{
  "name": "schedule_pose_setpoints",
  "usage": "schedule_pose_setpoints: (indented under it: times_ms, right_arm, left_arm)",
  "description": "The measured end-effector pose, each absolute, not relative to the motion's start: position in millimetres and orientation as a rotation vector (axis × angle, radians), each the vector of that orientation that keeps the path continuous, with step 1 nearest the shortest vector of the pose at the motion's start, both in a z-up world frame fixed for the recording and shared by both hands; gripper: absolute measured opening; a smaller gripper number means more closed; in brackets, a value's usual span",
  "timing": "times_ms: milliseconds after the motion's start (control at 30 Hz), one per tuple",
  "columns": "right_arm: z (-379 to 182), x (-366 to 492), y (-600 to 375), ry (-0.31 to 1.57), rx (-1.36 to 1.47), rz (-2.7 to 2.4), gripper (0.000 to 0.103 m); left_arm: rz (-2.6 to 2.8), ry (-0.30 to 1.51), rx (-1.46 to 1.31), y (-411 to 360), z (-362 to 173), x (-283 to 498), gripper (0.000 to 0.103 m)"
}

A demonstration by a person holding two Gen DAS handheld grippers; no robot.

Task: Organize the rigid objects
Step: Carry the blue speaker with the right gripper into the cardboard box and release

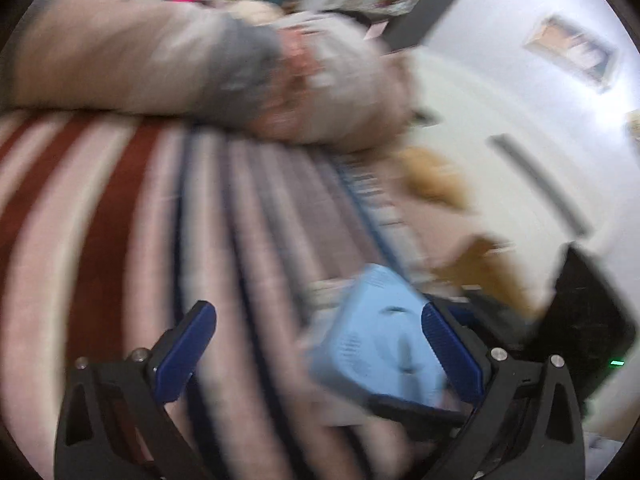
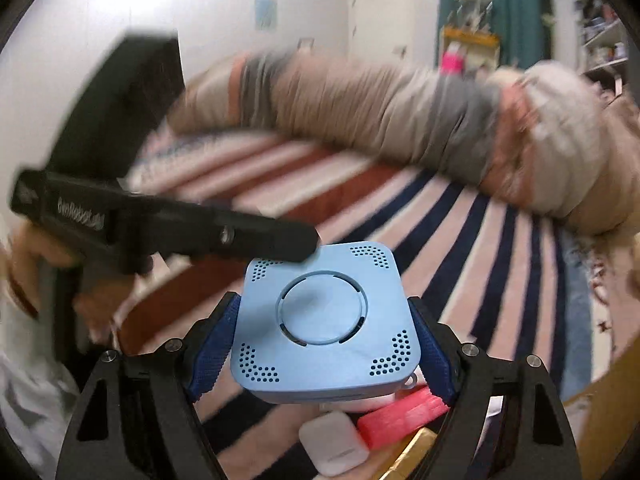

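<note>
A light blue square box with vent holes and a round lid [image 2: 326,326] is clamped between the blue pads of my right gripper [image 2: 326,344], held above the striped bed. The same blue box [image 1: 380,340] shows blurred in the left wrist view, near the right pad of my left gripper [image 1: 320,352], which is open and empty. The left gripper's black body [image 2: 160,224] reaches in from the left in the right wrist view, its tip at the box's far corner. Below the box lie a white earbud case [image 2: 334,442], a pink ridged block [image 2: 400,414] and a gold object [image 2: 412,450].
A striped bedspread [image 2: 460,240], red, white and navy, covers the bed. A rolled beige and grey blanket [image 2: 400,112] lies across its far side. A black panel [image 1: 588,320] stands at the right. A brown box edge [image 2: 608,400] is at the lower right.
</note>
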State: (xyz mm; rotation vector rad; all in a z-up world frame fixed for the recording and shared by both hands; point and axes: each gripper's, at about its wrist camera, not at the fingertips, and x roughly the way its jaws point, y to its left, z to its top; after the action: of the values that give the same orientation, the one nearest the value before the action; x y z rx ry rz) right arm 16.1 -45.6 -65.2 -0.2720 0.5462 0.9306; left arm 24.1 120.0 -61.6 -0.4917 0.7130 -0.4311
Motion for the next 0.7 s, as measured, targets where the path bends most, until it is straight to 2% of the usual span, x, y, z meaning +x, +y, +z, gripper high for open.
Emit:
schedule_pose_setpoints:
  times_ms: [67, 167, 233, 333, 500, 700]
  right_arm:
    - [-44, 8, -59, 0.469, -0.234, 0.910, 0.079]
    - [-18, -4, -82, 0.357, -0.177, 0.878, 0.079]
    - [-5, -12, -101, 0.302, -0.140, 0.861, 0.079]
    - [8, -17, -135, 0.252, -0.098, 0.820, 0.079]
    - [12, -16, -196, 0.268, -0.022, 0.754, 0.078]
    - [1, -6, -275, 0.425, 0.029, 0.628, 0.078]
  left_arm:
    - [-0.543, 0.672, -0.503, 103, -42, 23, 0.101]
    - [-0.604, 0.671, -0.447, 72, -16, 25, 0.080]
    - [-0.637, 0.654, -0.441, 52, 1, 26, 0.060]
    - [-0.647, 0.611, -0.395, 24, 29, 26, 0.045]
    - [-0.695, 0.626, -0.237, -52, 51, 40, 0.041]
    - [-0.762, 0.742, -0.078, -149, 37, 63, 0.038]
